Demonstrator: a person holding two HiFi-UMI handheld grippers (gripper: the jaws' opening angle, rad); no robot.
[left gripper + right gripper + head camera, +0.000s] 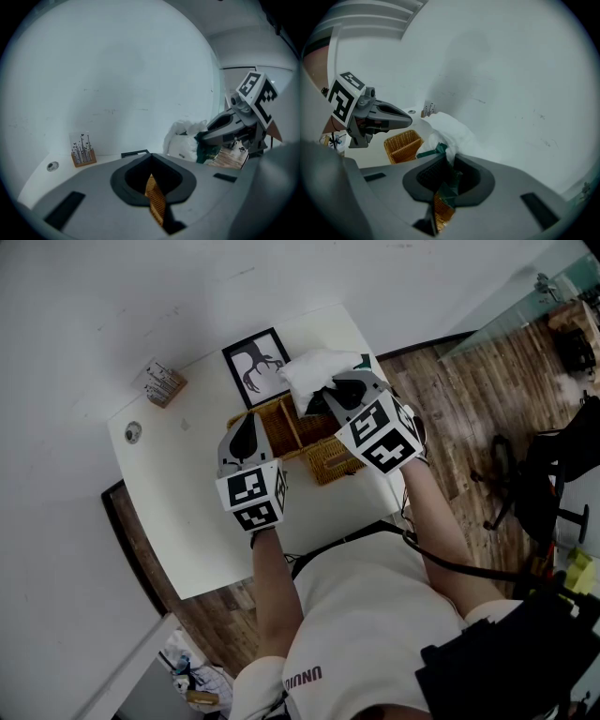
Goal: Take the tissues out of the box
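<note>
Right gripper (447,161) jaws, nearest its lens, are clenched on the green edge of the tissue pack (451,129). The pack's white bulk extends ahead of them, over the far rim of the wicker box (292,430) on the desk (187,521). Left gripper (152,185) jaws grasp the box's wall at its near end. I judge the lift falls to the right hand, up and away.

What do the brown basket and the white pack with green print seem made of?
The brown rectangular woven basket looks like matte wicker or rattan: crossing strands show on its walls. The white soft pack with green print looks like thin plastic film, as it crumples in folds; paper is possible.
</note>
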